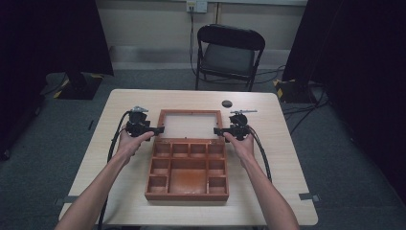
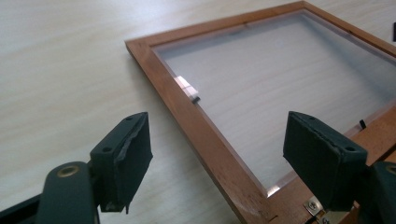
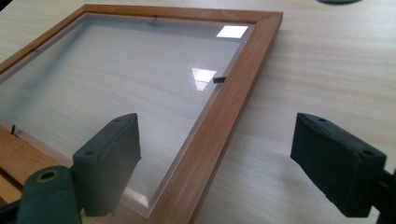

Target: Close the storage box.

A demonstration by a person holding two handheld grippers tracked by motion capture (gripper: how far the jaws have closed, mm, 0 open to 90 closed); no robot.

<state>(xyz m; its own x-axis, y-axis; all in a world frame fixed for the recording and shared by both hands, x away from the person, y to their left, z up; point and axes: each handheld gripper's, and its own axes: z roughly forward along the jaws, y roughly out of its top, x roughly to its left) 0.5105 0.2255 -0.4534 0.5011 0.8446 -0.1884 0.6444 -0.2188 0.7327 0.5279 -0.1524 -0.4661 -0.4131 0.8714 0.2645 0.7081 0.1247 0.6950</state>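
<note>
Here, in the high view, a wooden box (image 1: 187, 170) with compartments is seen lying open on the table (image 1: 119, 103), its glazed lid (image 1: 190, 125) folded flat on the far side. The left gripper (image 1: 154, 130) is held at the lid's left rail and the right gripper (image 1: 218, 131) at its right rail, each carried in a hand. A chair (image 1: 229, 52) stands beyond the table, and a small dark disc (image 1: 227, 103) lies near the far edge.

In the left gripper view, the jaws are seen parted, with the lid's rail (image 2: 205, 135) lying between them and untouched by either pad. A brass hinge (image 2: 312, 206) is visible at the lower right, where the lid meets the box.

In the right gripper view, the jaws are likewise spread wide, astride the opposite rail (image 3: 219, 126), and nothing is gripped. The pane (image 3: 116, 74) reflects the ceiling lights.

Trouble is judged most likely at the grasp. Should one gripper close before the other, or take the rail too shallowly, the lid could be twisted on its hinges or allowed to slip and drop back. A pad pressed onto the pane instead of the wood might crack or scratch it.
</note>
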